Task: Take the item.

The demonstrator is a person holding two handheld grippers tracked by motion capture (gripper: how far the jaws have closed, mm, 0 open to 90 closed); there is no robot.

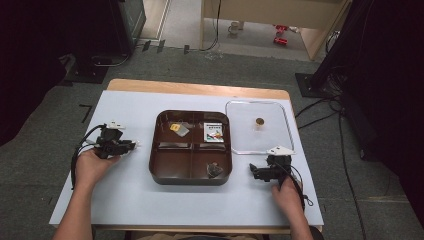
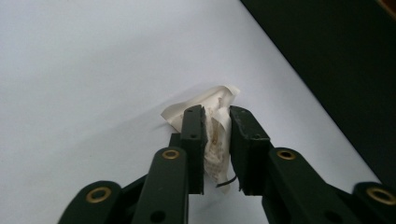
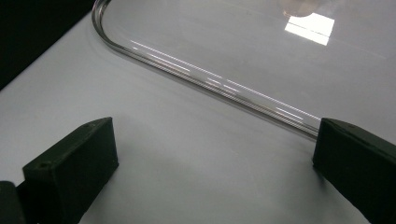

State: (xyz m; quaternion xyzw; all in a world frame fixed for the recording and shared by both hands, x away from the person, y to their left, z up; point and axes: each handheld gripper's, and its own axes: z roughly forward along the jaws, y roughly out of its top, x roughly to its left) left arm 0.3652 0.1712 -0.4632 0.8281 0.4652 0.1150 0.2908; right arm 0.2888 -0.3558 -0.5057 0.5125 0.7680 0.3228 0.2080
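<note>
A: Left claw (image 2: pixel 217 140), its own camera: a crumpled white wrapper (image 2: pixel 212 126) stands between the jaws. There is a sliver of gap at the right pad, so I'd log it as barely released, not pinching. The wrapper rests on the tabletop (image 2: pixel 84 70), with a dark thread or wire end showing under it.

B: From the high view, the left claw (image 1: pixel 131 145) lies low on the tabletop (image 1: pixel 125 195), left of the brown tray (image 1: pixel 191 179). So the wrapper is outside the tray, near its left wall.

A: Right claw (image 3: pixel 215 154)?

B: Jaws wide apart, nothing between them. It is parked just short of the clear lid (image 3: pixel 205 77), whose rim runs across ahead. In the high view the right claw (image 1: pixel 260 170) sits at the clear lid's (image 1: pixel 287 127) near edge.

A: Risks?

B: The wrapper is thin, creased and light. It may cling to a pad and lift if the claw withdraws, or skid on the smooth tabletop. A re-grip could crush it flatter and miss.

A: Materials?

B: The tray is glossy, dark, square with rounded corners and four compartments; three hold small packets. The lid is transparent and rounded, with a small brown knob (image 1: pixel 259 121).
</note>
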